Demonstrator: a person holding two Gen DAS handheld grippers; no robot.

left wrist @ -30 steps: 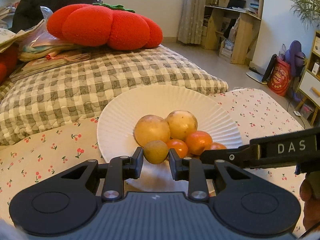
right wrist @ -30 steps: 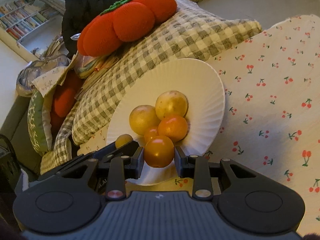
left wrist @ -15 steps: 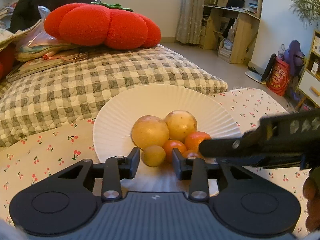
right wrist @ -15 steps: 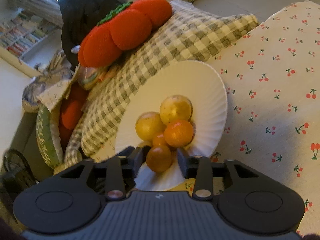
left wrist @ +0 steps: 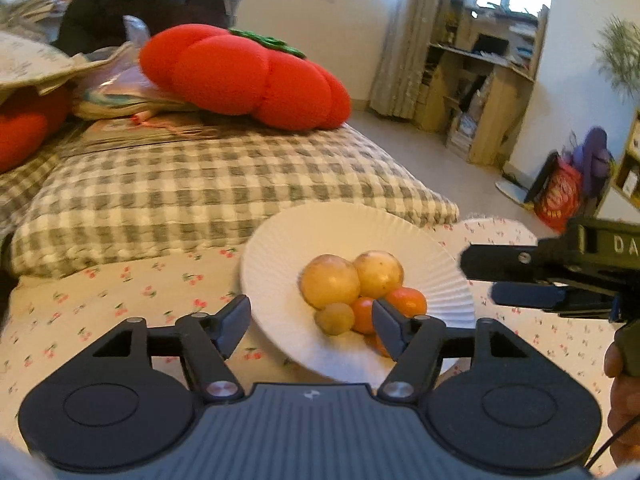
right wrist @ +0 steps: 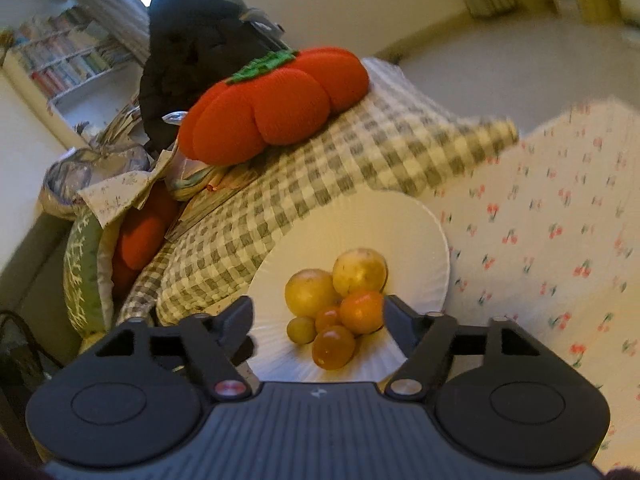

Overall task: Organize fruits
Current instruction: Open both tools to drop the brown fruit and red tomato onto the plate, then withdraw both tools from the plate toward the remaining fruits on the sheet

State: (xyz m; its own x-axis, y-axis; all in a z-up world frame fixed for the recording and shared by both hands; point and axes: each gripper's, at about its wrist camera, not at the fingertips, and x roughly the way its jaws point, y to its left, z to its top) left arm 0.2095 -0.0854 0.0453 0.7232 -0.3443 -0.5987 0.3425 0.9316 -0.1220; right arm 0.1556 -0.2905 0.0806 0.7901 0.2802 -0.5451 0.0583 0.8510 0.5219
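A white ribbed plate [left wrist: 360, 232] [right wrist: 400, 220] lies on the cherry-print sheet and holds a cluster of fruit. Two large yellow fruits [left wrist: 330, 286] [right wrist: 310, 292] sit at the back, with orange ones [left wrist: 406, 302] [right wrist: 362, 312] beside them. A small yellow-green fruit [left wrist: 335, 318] [right wrist: 302, 330] and a glossy orange fruit [right wrist: 333, 347] rest at the front. My left gripper [left wrist: 311, 322] hangs just short of the cluster, jaws opening, its pads clear of the fruit. My right gripper [right wrist: 318, 322] [left wrist: 480, 280] is likewise opening, and no fruit is pressed between its pads.
A grey-checked pillow [left wrist: 200, 192] lies behind the plate with a red tomato-shaped cushion [left wrist: 248, 76] on it. Papers and a black coat [right wrist: 192, 48] are piled at the back left. The cherry-print sheet [right wrist: 560, 240] stretches right. A wooden desk [left wrist: 480, 92] stands across the floor.
Both grippers let go of their fruit, the left the small yellow-green one and the right the glossy orange one. Both fruits now lie on the plate. Both jaws spread wide and drew back upward.
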